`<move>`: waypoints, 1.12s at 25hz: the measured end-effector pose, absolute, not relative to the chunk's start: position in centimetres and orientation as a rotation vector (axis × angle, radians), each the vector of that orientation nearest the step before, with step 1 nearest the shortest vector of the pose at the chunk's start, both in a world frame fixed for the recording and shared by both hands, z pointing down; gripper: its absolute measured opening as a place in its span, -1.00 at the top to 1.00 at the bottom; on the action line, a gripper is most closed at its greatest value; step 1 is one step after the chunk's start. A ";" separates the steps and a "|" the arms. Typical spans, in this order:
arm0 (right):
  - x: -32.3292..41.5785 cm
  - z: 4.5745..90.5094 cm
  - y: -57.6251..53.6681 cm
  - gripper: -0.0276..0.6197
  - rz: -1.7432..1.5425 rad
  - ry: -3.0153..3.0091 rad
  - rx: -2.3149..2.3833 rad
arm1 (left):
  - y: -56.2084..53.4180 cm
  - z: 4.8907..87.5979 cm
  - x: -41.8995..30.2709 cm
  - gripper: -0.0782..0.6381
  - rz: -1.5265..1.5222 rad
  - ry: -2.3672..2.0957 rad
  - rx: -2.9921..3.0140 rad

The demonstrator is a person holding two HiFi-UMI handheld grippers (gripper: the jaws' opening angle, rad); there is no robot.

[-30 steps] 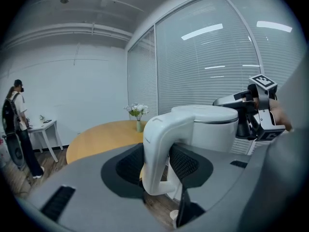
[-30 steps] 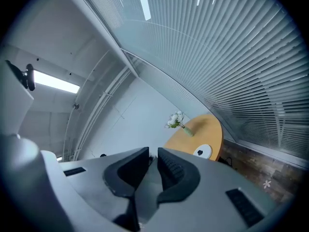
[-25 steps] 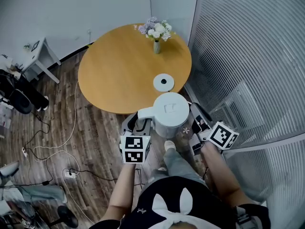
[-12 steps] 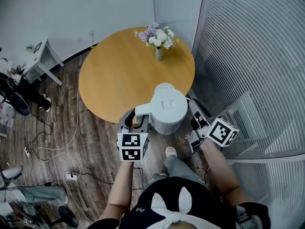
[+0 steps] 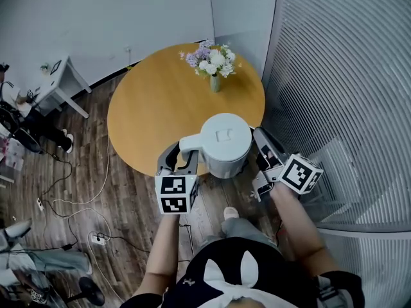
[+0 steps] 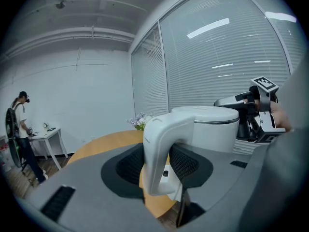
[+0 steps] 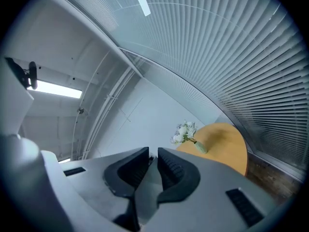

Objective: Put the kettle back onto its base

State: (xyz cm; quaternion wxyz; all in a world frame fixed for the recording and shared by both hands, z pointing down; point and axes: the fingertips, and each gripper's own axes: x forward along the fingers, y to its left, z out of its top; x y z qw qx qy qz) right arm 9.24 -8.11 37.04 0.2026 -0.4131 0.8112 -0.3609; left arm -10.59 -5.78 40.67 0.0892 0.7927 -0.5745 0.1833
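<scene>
In the head view the white kettle hangs over the near edge of the round wooden table. Its handle points left, and my left gripper is shut on it. In the left gripper view the handle stands between the dark pads, with the kettle body behind it. My right gripper is close beside the kettle's right side, its jaws shut with nothing between them. The kettle hides its base.
A vase of flowers stands at the table's far edge. A glass wall with blinds runs along the right. A small white table and floor cables lie to the left, where a person stands.
Both grippers and the kettle have moved away from me, from the floor side in over the table. The round base, visible beyond the kettle before, is now covered by it.
</scene>
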 end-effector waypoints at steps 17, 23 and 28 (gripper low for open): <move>10.0 32.7 -15.4 0.72 -0.889 2.336 -1.016 | -12.7 37.2 -9.5 0.28 0.463 -1.817 2.344; 9.8 32.3 -17.9 0.72 -0.878 2.326 -1.023 | -15.0 37.1 -9.8 0.28 0.452 -1.808 2.340; 8.9 32.7 -19.6 0.72 -0.883 2.321 -1.042 | -17.0 37.4 -10.8 0.28 0.455 -1.804 2.340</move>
